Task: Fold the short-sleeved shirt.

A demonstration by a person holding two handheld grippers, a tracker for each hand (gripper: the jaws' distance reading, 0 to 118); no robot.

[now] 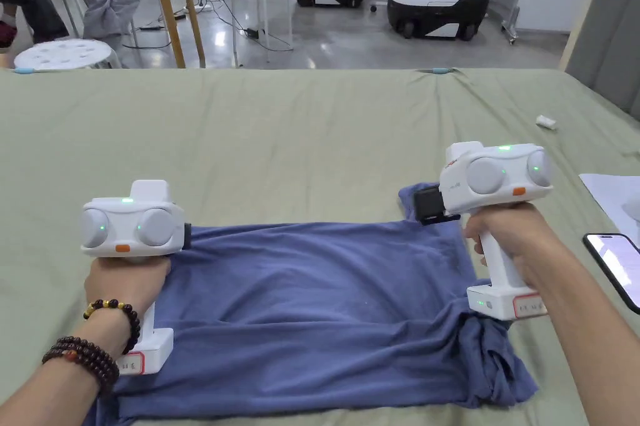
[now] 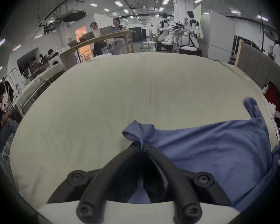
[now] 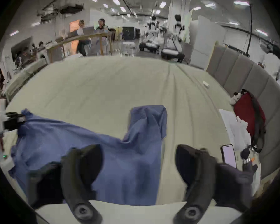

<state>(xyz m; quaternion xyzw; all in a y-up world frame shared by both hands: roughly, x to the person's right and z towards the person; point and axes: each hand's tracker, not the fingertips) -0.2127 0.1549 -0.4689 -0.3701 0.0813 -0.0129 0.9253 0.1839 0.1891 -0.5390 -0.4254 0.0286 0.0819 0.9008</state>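
Observation:
A blue short-sleeved shirt (image 1: 312, 302) lies spread sideways on the green bed sheet (image 1: 281, 133), its near right part bunched. My left gripper (image 2: 141, 147) is shut on a fold of the shirt's far left corner, and cloth sticks up past the tips. In the head view its white body (image 1: 134, 221) sits at that corner. My right gripper (image 3: 138, 153) is open wide just above the shirt's far right corner (image 1: 428, 204). Its left jaw is over blue cloth and its right jaw over bare sheet. A sleeve (image 3: 149, 119) lies ahead of it.
A phone (image 1: 615, 268) and white paper (image 1: 615, 193) lie on the sheet to the right. Farther back there is a small white object (image 1: 545, 122). A grey padded headboard (image 1: 609, 27) bounds the right side, with a red item (image 3: 247, 114) against it. Stools and wheeled machines stand beyond the far edge.

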